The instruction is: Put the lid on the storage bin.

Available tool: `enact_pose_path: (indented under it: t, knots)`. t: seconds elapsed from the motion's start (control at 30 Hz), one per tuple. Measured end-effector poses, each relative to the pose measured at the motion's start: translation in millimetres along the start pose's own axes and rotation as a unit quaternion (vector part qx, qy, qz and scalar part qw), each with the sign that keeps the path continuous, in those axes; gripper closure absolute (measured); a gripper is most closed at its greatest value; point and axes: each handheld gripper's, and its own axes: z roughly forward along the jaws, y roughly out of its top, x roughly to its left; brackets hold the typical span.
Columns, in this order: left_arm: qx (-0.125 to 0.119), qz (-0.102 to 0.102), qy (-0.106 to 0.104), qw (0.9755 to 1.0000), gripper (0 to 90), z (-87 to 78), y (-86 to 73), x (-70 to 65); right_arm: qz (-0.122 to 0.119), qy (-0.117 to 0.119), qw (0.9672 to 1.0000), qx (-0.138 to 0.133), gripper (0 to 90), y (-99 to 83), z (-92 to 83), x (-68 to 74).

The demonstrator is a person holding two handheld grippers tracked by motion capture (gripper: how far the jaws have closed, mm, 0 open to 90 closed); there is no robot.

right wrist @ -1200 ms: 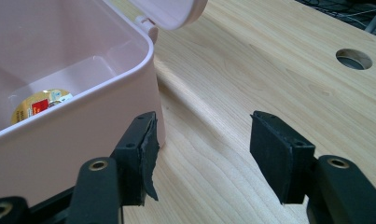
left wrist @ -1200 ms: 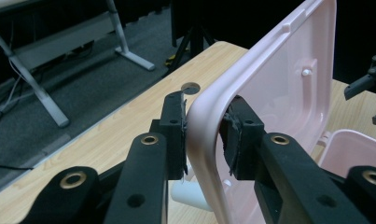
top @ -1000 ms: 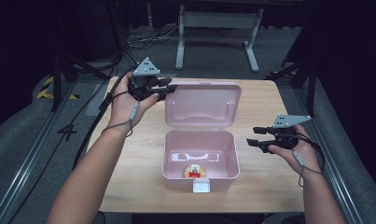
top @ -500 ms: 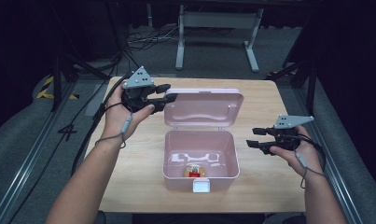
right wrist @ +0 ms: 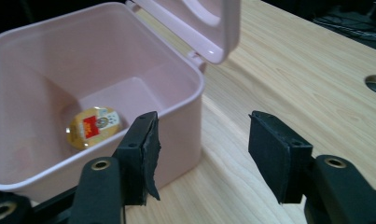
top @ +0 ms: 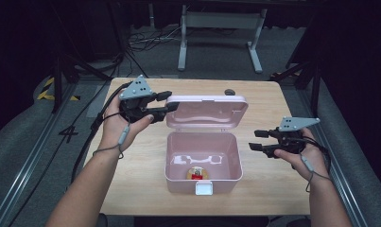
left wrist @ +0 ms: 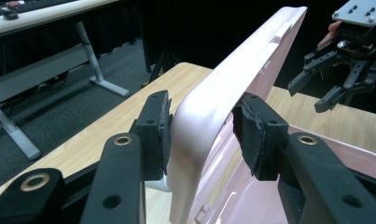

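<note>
High view: a wooden table [top: 273,109] carries a pink box [top: 203,163] whose lid [top: 207,111] stands raised, exposing a small yellow-and-red packet [top: 196,172] on its floor. The left gripper [top: 165,102] straddles the lid's corner, jaws just opened, probably letting it stand alone. The right gripper [top: 255,140] waits open and empty beside the box.

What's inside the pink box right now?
Inside the pink box lies one small round packet, gold with a red label, near the front wall. The floor close behind that front wall is hidden in the high view.
</note>
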Motion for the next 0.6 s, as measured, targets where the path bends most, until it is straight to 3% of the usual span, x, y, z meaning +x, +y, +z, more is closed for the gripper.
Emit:
enact_pose_path:
  t: [0.37, 0.47, 0.6]
  knots:
    - [-0.014, 0.004, -0.007, 0.9999, 53.9, -6.0, -8.7, -9.8, -0.003, 0.034, 0.9989, 0.032, 70.7, 7.7, -4.6, 14.9]
    - [-0.011, -0.005, -0.014, 0.9998, 52.5, -7.7, -11.2, -11.9, -0.002, 0.047, 0.9983, 0.036, 74.6, 9.6, -4.9, 18.8]
    - [-0.01, 0.002, -0.01, 0.9999, 53.5, -9.3, -15.7, -17.6, -0.006, 0.051, 0.998, 0.038, 77.8, 12.5, -5.7, 23.8]
